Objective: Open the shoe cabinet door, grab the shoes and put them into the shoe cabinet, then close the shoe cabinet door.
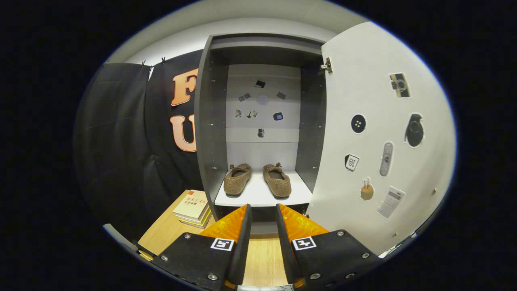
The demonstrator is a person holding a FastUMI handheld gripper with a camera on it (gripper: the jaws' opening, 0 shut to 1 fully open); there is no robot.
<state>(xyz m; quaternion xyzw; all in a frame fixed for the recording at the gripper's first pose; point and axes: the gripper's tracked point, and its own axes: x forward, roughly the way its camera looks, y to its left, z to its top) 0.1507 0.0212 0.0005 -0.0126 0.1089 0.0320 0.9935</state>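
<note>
Fingers (pixel 263 210) slightly parted and gripping nothing, aimed at the cabinet's open front above the wooden floor (pixel 264 258); stacked books (pixel 193 208) lie left of them; beyond, both shoes (pixel 257 180) rest side by side on the cabinet shelf (pixel 258 196), presumably already stowed; door (pixel 375 133) stands swung open at right, awaiting closing; its handle and the stickers on the back panel are hard to make out

Tongs (pixel 263 210): square coded markers, silver screws on mounts.
</note>
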